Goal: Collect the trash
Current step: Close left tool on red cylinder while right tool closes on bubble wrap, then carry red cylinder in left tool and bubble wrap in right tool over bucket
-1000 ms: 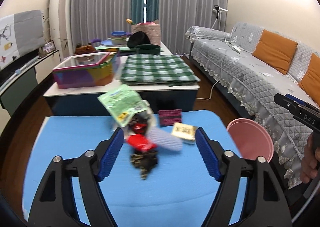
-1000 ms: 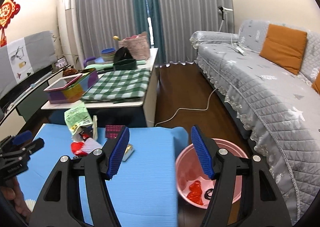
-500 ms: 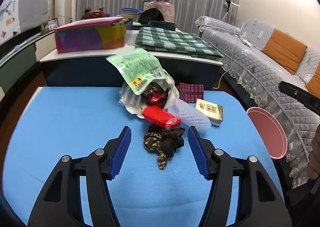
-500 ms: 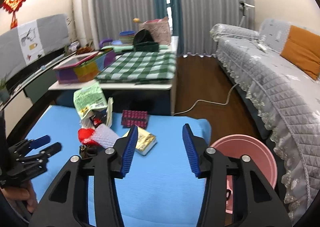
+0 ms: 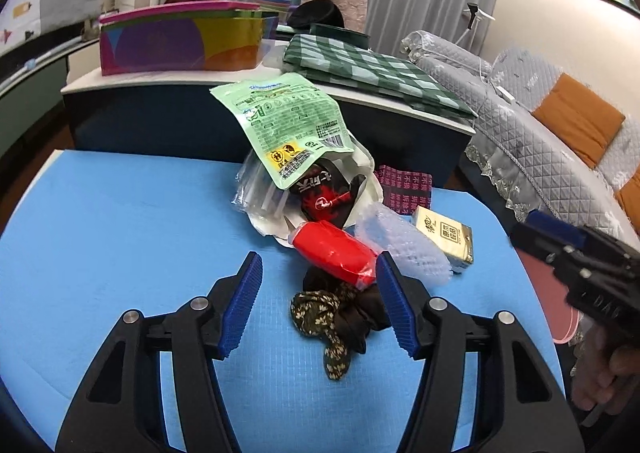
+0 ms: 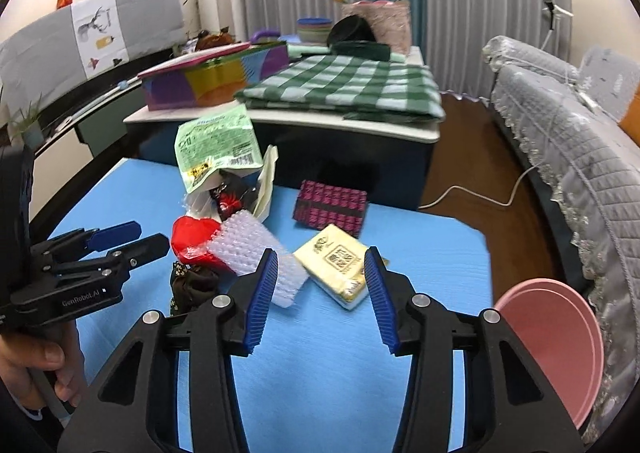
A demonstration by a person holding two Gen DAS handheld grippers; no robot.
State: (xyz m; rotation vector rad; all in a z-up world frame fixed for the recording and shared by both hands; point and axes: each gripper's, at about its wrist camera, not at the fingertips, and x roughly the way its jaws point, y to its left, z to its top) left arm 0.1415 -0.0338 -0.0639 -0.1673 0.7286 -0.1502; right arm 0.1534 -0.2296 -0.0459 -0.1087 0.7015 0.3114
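A heap of trash lies on the blue mat (image 5: 120, 245): a green packet (image 5: 288, 125), a red wrapper (image 5: 332, 253), bubble wrap (image 5: 400, 245), a yellow tissue pack (image 5: 444, 237), a magenta box (image 5: 404, 185) and a dark patterned cloth (image 5: 332, 317). My left gripper (image 5: 320, 305) is low over the mat, open, with the cloth lying between its jaws. My right gripper (image 6: 320, 299) is open too, just short of the yellow pack (image 6: 336, 269), with bubble wrap (image 6: 256, 249) by its left finger. Each gripper shows in the other's view: right gripper (image 5: 560, 249), left gripper (image 6: 120, 241).
A pink bin (image 6: 552, 333) stands on the floor off the mat's right edge, beside the grey sofa (image 6: 580, 133). Behind the mat is a low table (image 6: 280, 117) with a green checked cloth (image 6: 352, 85) and a colourful box (image 6: 212, 77). A cable (image 6: 480, 193) crosses the wooden floor.
Both grippers sank toward the mat and their jaws narrowed. The right one swung left, from over the pink bin to the yellow pack. The left closed in on the dark cloth.
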